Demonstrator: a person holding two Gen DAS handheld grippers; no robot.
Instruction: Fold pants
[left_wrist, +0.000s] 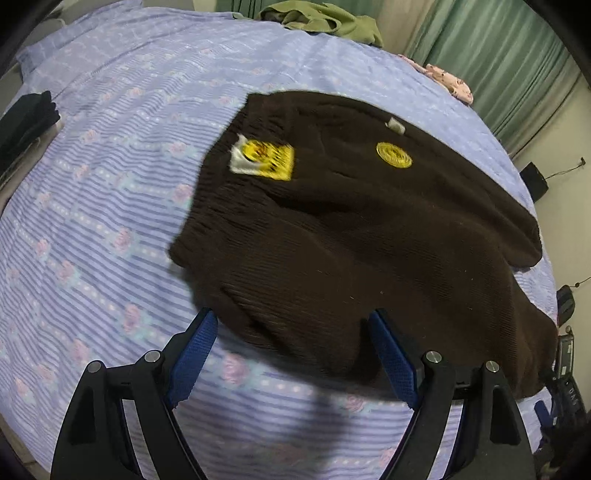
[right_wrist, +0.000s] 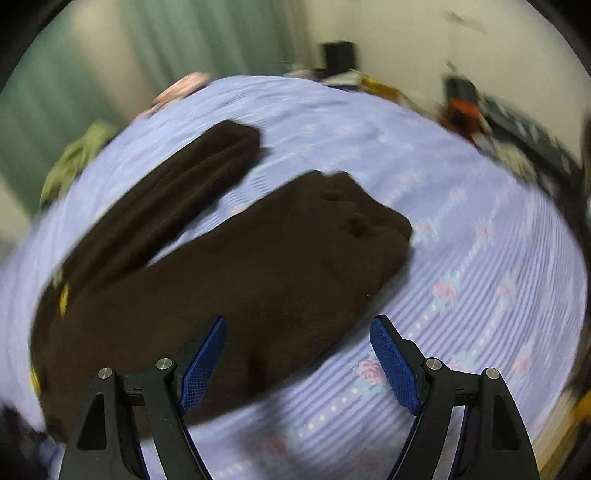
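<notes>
pants (left_wrist: 351, 229): dark brown knit, spread flat across the middle of the bed, waistband toward the left-hand side, legs running off toward the right edge. Not yet folded.
legs (right_wrist: 258, 236): splayed in a V with a strip of sheet showing between them; near leg wide and rumpled at the cuff, far leg (right_wrist: 192, 173) narrower, ending short of the far edge. Probably laid apart so each can be taken up separately, or simply not yet aligned.
labels: yellow-and-white tag (left_wrist: 263, 161) at the waistband, round yellow patch (left_wrist: 394, 155) further in, small pale tab (left_wrist: 395, 125) near the far hem. Face-up, so likely the back side of the garment on top.
left tongs (left_wrist: 291, 352): spread wide, nothing between the pads, hovering at the near hem close to the waistband corner. Placed as if to pinch that edge for the first fold; contact with cloth unclear.
right tongs (right_wrist: 299, 356): also spread wide and empty, over the near leg's edge, left pad above cloth, right pad above bare sheet. Straddling the hem looks like set-up for a pinch.
bed (left_wrist: 92, 206): lilac striped sheet with pink rose print, carrying everything.
clutter: green garment (left_wrist: 321, 18) at the far edge, pink cloth (left_wrist: 450, 79) at the far right corner, black folded item (left_wrist: 29, 118) at the left edge. All well apart from the pants.
blur: right view smeared, fine detail unreliable.
</notes>
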